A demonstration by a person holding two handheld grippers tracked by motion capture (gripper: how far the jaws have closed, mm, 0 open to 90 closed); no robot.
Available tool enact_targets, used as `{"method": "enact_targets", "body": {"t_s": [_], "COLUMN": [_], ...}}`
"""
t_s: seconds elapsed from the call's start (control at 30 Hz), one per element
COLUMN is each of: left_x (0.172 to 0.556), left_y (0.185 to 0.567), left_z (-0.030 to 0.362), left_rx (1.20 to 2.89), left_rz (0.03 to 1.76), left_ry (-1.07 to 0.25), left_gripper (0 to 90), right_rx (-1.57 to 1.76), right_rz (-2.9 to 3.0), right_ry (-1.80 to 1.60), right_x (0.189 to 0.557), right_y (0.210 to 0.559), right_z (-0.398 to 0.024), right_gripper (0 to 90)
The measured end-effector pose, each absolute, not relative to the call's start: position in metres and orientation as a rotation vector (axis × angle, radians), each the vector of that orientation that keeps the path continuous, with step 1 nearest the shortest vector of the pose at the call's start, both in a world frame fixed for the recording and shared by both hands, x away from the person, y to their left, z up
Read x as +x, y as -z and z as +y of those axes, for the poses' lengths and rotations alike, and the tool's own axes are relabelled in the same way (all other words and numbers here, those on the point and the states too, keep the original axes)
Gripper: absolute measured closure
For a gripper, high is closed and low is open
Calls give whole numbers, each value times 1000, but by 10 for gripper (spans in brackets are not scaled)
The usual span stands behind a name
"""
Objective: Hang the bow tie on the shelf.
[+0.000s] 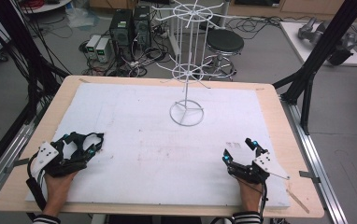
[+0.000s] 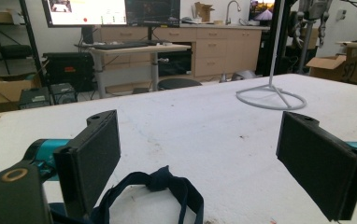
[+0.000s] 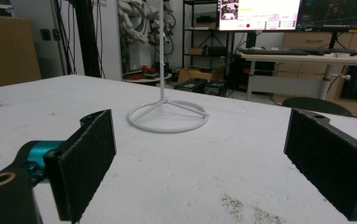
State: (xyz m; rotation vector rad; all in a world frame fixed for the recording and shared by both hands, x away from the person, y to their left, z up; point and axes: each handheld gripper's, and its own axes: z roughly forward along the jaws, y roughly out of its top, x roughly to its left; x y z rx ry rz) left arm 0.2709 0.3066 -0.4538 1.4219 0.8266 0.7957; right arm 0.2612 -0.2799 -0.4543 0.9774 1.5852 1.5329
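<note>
- Left gripper (image 1: 91, 145) is resting on the white mat (image 1: 158, 154), jaws spread wide around a dark blue fabric band (image 2: 160, 191).
- Right gripper (image 1: 239, 151) is lying near the front edge, jaws apart and holding nothing.
- White wire rack (image 1: 186, 70) is standing at mid-table, well apart from both; closing on the band is likely coming next.

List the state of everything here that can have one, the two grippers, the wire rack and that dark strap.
left gripper: open, jaws wide apart, nothing between the pads, resting low on the white mat.
right gripper: open, empty, low over the mat.
white wire rack: upright on its ring base, hooks bare.
dark strap: loose loop lying on the mat just in front of the left gripper, not gripped.
</note>
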Motion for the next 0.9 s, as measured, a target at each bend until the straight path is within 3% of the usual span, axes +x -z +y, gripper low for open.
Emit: {"method": "enact_targets", "body": {"t_s": [0.9], "left_x": [272], "left_y": [446], "left_z": [307], "left_rx": [1445], "left_rz": [826], "left_ry": [-812], "left_gripper": [142], "right_rx": [975], "right_rz": [1582], "right_ry": [-1530], "right_x": [261], "right_y": [454], "right_z": [-280], "right_gripper": [82]}}
